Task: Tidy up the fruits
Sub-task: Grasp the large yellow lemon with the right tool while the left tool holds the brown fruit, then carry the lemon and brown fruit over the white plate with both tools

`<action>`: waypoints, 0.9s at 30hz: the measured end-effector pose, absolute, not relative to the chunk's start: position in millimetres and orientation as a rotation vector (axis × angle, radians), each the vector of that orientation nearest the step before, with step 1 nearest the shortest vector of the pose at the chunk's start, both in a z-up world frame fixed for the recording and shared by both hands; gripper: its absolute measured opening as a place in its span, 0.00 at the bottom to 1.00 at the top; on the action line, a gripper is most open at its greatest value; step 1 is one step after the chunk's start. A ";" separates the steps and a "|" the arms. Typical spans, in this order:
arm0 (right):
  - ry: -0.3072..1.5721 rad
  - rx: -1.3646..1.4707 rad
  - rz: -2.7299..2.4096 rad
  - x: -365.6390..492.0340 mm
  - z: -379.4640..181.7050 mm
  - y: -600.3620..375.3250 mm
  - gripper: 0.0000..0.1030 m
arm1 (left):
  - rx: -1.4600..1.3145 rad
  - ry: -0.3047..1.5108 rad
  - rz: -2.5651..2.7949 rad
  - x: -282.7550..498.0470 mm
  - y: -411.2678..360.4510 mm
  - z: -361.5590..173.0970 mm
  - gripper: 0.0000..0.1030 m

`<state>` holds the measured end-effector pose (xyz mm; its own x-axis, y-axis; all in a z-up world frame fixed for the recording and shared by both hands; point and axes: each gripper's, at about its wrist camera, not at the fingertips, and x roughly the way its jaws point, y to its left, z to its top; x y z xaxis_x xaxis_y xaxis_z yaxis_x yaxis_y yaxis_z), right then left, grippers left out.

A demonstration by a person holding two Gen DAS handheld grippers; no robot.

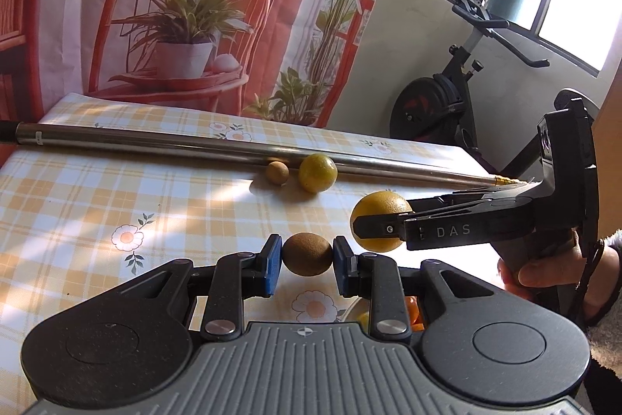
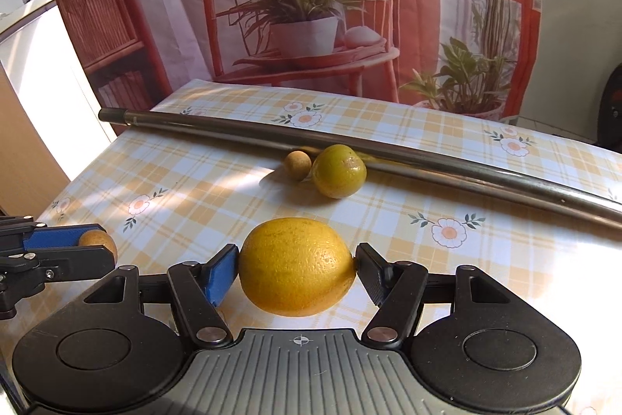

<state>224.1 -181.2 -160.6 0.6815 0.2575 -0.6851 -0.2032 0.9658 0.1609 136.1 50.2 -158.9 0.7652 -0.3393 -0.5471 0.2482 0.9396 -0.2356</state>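
My left gripper [image 1: 307, 254] is shut on a small brown round fruit [image 1: 307, 253], held above the checked tablecloth [image 1: 116, 197]. My right gripper [image 2: 297, 266] is shut on a large yellow orange [image 2: 297, 266]. In the left wrist view the right gripper [image 1: 379, 226] comes in from the right with that orange [image 1: 379, 207]. In the right wrist view the left gripper [image 2: 91, 244] shows at the left edge with the brown fruit [image 2: 97, 240]. On the cloth further back lie a second small brown fruit [image 1: 277, 172] [image 2: 297, 164] and a greenish-yellow citrus [image 1: 317, 172] [image 2: 339, 170], side by side against a metal pole [image 1: 194, 141].
The metal pole [image 2: 350, 150] lies across the back of the table. A printed curtain [image 1: 194, 6] hangs behind. An exercise bike [image 1: 447, 96] stands past the table's right edge. Something orange and a pale rim [image 1: 412, 310] peek out below the left gripper. A hand [image 1: 544, 267] holds the right gripper.
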 end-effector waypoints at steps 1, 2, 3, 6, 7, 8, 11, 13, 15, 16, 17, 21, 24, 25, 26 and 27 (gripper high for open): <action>0.774 0.077 0.258 220.3 -158.8 -181.4 0.60 | -0.150 0.620 -0.321 132.9 49.4 -157.5 0.29; 0.765 0.082 0.260 214.2 -156.1 -181.2 0.60 | -0.147 0.618 -0.324 130.2 48.6 -156.2 0.29; 0.757 0.085 0.261 209.3 -153.4 -181.5 0.60 | -0.144 0.617 -0.329 126.9 48.2 -154.5 0.29; 0.729 0.090 0.266 191.8 -144.3 -183.2 0.60 | -0.140 0.617 -0.343 118.7 45.0 -151.2 0.29; 0.720 0.091 0.266 186.4 -142.2 -183.9 0.60 | -0.137 0.617 -0.348 116.1 43.5 -150.8 0.29; 0.708 0.092 0.266 177.9 -139.5 -185.1 0.60 | -0.133 0.617 -0.355 113.4 41.8 -150.7 0.29; 0.679 0.117 0.260 155.6 -135.3 -191.1 0.60 | -0.114 0.621 -0.382 105.6 33.8 -151.5 0.29; 0.666 0.139 0.251 141.9 -134.7 -195.5 0.60 | -0.097 0.627 -0.409 100.4 26.8 -153.7 0.29; 0.653 0.161 0.237 126.3 -135.5 -200.5 0.60 | -0.074 0.636 -0.437 94.5 18.1 -157.0 0.29; 0.648 0.171 0.231 119.0 -135.9 -202.8 0.60 | -0.063 0.642 -0.449 92.2 14.6 -159.2 0.29; 0.643 0.179 0.226 112.8 -136.4 -204.3 0.60 | -0.051 0.652 -0.460 89.3 10.4 -162.3 0.29; 0.628 0.225 0.203 80.2 -137.4 -209.4 0.60 | -0.011 0.694 -0.477 83.6 0.7 -172.4 0.29; 0.615 0.249 0.205 61.3 -138.5 -211.5 0.60 | -0.005 0.717 -0.477 82.3 -0.9 -176.9 0.29; 0.616 0.253 0.205 57.6 -138.7 -212.4 0.60 | -0.006 0.724 -0.478 82.7 -1.2 -177.9 0.29; 0.617 0.254 0.204 54.0 -138.9 -213.4 0.60 | -0.003 0.729 -0.480 83.5 -2.1 -178.8 0.29; 0.617 0.254 0.202 51.9 -139.0 -214.0 0.60 | 0.005 0.732 -0.482 84.1 -3.8 -179.7 0.29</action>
